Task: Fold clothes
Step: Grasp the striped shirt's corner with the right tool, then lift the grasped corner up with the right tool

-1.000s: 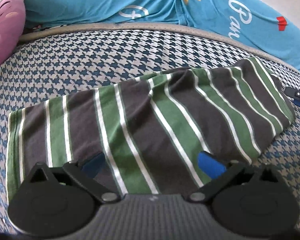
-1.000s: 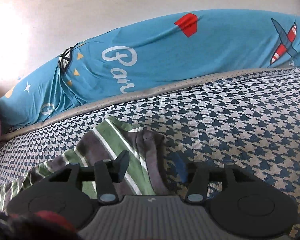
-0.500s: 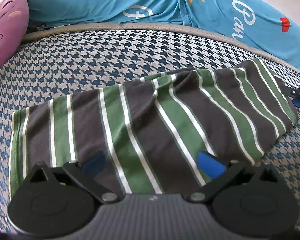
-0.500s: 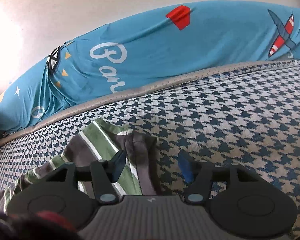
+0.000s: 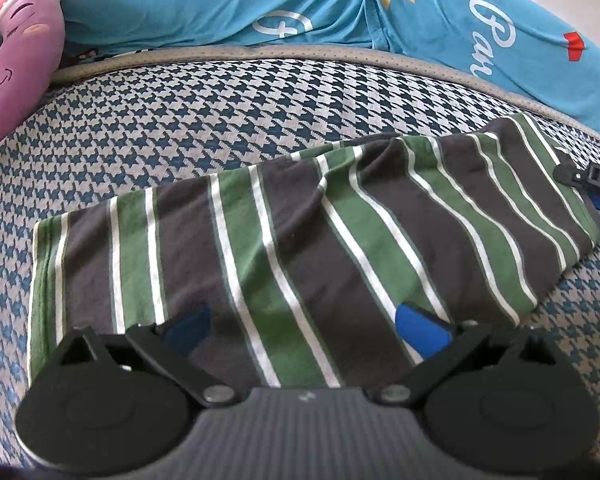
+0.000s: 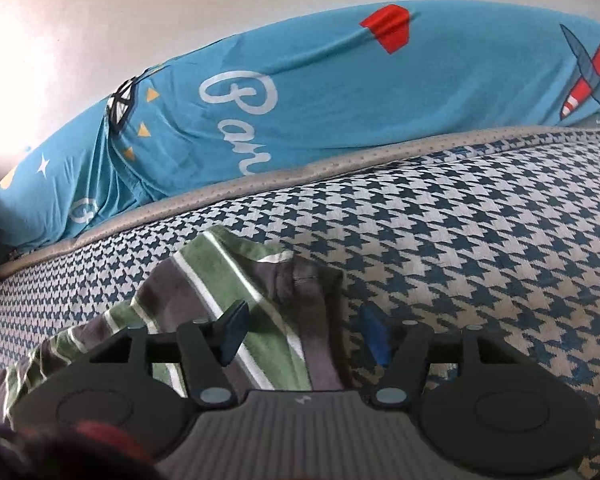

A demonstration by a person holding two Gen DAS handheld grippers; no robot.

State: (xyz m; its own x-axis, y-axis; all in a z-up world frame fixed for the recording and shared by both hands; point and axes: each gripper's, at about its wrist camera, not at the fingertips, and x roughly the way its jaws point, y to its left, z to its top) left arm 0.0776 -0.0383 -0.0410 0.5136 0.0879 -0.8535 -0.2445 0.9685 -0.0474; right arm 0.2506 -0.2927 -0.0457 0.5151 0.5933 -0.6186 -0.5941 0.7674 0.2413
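While the striped garment [image 5: 300, 240] lies folded into a long band across the houndstooth cover [image 5: 180, 120], left gripper [image 5: 304, 332] hovers over its 6 o'clock edge, jaws spread wide, holding nothing. Right gripper [image 6: 304, 332] straddles the band's 3 o'clock end, jaws parted, nothing pinched. Blue printed pillows [image 6: 340, 100] at 12 o'clock; purple plush [image 5: 16, 64] at 10.
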